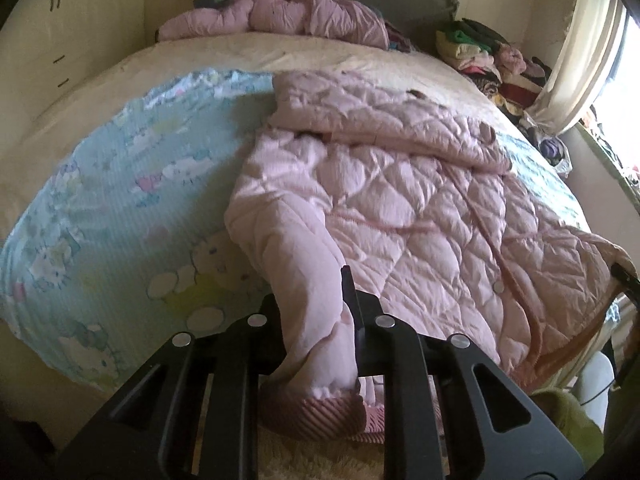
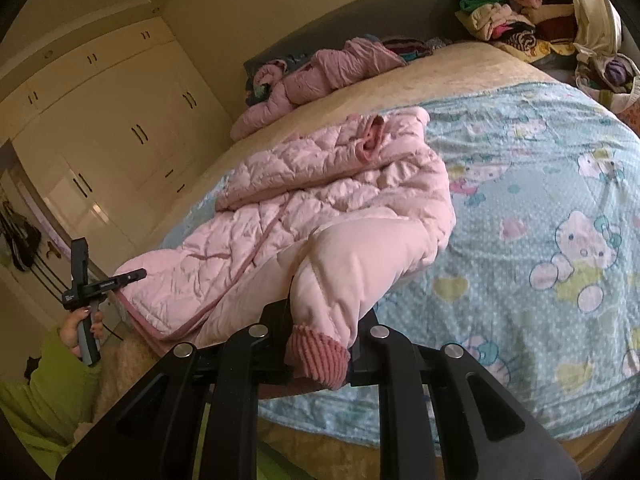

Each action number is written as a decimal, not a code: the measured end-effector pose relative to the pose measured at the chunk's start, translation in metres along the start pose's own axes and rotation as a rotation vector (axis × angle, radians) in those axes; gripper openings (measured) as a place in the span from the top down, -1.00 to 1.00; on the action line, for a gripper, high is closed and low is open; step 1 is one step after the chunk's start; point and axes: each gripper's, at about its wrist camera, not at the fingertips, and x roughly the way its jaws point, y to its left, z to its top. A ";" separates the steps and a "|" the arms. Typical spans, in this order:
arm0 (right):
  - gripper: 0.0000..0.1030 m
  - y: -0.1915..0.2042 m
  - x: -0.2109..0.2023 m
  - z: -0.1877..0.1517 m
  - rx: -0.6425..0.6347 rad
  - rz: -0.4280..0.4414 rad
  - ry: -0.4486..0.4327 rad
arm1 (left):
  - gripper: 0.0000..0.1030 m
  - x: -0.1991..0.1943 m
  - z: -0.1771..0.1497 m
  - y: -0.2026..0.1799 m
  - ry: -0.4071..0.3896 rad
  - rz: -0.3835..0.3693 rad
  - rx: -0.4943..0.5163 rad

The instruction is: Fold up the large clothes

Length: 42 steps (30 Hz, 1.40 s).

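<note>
My left tongs (image 1: 320,300) are pressed together on one sleeve (image 1: 308,280) of the pink quilted jacket (image 1: 400,200), the fabric bunched between the fingers and the ribbed cuff (image 1: 316,412) hanging below them, just past the near edge of the bed (image 1: 100,68). My right tongs (image 2: 324,340) pinch the other sleeve (image 2: 352,264) right at its darker ribbed cuff (image 2: 316,356), which sticks out between the two fingers over the near edge as well. The jacket itself lies spread across the blue cartoon-print blanket (image 2: 540,208), its lining side up, with the quilted diamond stitching showing and the collar end (image 2: 372,140) pointing toward the far side of the bed. Its lower hem reaches the bed's near corner, where the darker piping runs along the edge. From the right wrist view I can see my left hand (image 2: 80,328) in a green sleeve (image 2: 48,392) gripping the handle of the other tool off that corner — the fingers of that tool are hidden behind the jacket hem from there. At the head of the bed a second pink garment (image 1: 280,16) lies crumpled against the dark headboard (image 2: 340,28), and a pile of folded clothes (image 1: 492,56) sits at the far corner next to a pale curtain (image 1: 580,48). Cream wardrobe doors (image 2: 100,128) with dark handles stand along the wall beyond the bed.
</note>
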 end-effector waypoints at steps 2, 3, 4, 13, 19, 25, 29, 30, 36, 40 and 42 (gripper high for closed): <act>0.70 0.000 0.000 0.006 -0.003 0.002 -0.016 | 0.79 -0.001 0.004 -0.001 -0.013 0.006 0.002; 0.70 0.000 0.000 0.009 -0.003 0.005 -0.023 | 0.79 -0.002 0.008 -0.001 -0.022 0.008 0.000; 0.70 0.001 0.000 0.011 -0.003 0.004 -0.027 | 0.79 -0.003 0.010 -0.001 -0.026 0.006 -0.004; 0.71 0.004 0.006 0.042 -0.014 0.009 -0.076 | 0.79 -0.006 0.035 0.000 -0.074 0.000 -0.032; 0.71 0.006 0.010 0.057 -0.012 0.004 -0.108 | 0.79 -0.005 0.048 0.004 -0.098 -0.010 -0.053; 0.71 0.007 0.016 0.075 0.000 0.009 -0.142 | 0.79 -0.001 0.061 0.010 -0.116 -0.018 -0.073; 0.71 0.007 0.020 0.088 0.009 0.009 -0.163 | 0.79 0.001 0.071 0.014 -0.130 -0.025 -0.092; 0.71 0.007 0.020 0.090 0.009 0.007 -0.167 | 0.79 0.001 0.074 0.015 -0.134 -0.028 -0.098; 0.71 0.007 0.022 0.110 0.002 -0.003 -0.197 | 0.78 0.003 0.092 0.021 -0.158 -0.035 -0.122; 0.71 0.008 0.025 0.126 -0.015 -0.013 -0.215 | 0.78 0.002 0.106 0.020 -0.180 -0.030 -0.125; 0.71 0.009 0.027 0.134 -0.023 -0.019 -0.223 | 0.78 0.002 0.113 0.018 -0.191 -0.024 -0.123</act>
